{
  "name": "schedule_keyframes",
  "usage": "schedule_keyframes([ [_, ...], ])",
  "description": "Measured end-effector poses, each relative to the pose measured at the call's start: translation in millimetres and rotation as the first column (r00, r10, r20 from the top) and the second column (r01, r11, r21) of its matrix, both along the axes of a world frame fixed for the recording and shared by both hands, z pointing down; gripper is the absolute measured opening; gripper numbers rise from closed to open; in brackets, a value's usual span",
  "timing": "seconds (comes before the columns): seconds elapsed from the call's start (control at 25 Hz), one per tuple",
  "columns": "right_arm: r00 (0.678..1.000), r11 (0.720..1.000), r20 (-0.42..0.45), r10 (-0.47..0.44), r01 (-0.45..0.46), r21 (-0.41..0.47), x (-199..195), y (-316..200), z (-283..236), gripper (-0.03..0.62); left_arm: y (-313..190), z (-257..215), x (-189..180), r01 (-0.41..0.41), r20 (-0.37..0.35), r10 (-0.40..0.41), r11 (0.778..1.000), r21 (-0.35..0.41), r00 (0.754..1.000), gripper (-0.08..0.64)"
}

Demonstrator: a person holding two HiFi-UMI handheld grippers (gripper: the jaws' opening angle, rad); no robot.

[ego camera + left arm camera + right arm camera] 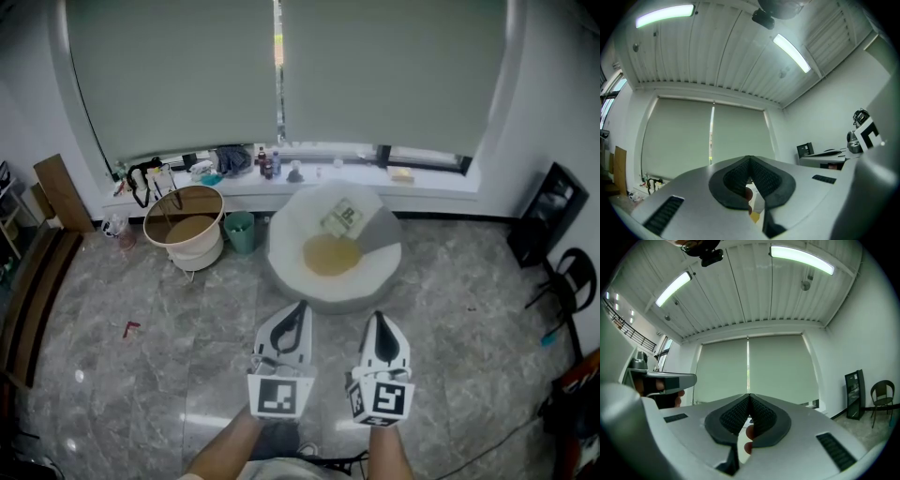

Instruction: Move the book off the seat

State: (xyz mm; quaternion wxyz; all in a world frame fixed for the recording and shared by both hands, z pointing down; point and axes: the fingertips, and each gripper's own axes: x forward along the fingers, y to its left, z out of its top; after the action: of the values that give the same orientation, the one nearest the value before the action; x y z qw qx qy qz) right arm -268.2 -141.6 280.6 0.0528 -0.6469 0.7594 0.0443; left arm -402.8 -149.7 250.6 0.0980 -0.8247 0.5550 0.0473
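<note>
A book [342,217] with a pale green and white cover lies on the back of a round white seat [283,244], just behind its yellow cushion [330,254]. My left gripper [298,308] and my right gripper [378,320] hang side by side over the floor in front of the seat, short of its near rim. Both are shut with nothing between the jaws. In the left gripper view the dark pads [740,176] meet at the tip, and a sliver of the yellow cushion [754,217] shows beneath them. In the right gripper view the pads [761,416] meet likewise.
A round white basket [186,230] with a wooden rim and a green bin [240,231] stand left of the seat. The window sill [441,181] behind carries bottles and clutter under drawn blinds. A black chair [568,277] and a black panel [548,214] stand at the right, wooden shelving [33,291] at the left.
</note>
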Motion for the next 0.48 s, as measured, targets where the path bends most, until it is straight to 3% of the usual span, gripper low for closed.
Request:
schedule_keyframes([
  [0.24, 0.999, 1.0, -0.027, 0.017, -0.017, 0.006, -13, -49, 9, -0.003, -58, 12, -13, -0.011, -0.02, 0.011, 1.0, 0.004, 1.0, -0.006],
  [0.48, 0.998, 0.998, -0.028, 0.058, -0.058, -0.001, -28, -134, 5, -0.003, -143, 13, -30, -0.043, -0.017, 0.043, 0.999, -0.005, 0.999, -0.005],
])
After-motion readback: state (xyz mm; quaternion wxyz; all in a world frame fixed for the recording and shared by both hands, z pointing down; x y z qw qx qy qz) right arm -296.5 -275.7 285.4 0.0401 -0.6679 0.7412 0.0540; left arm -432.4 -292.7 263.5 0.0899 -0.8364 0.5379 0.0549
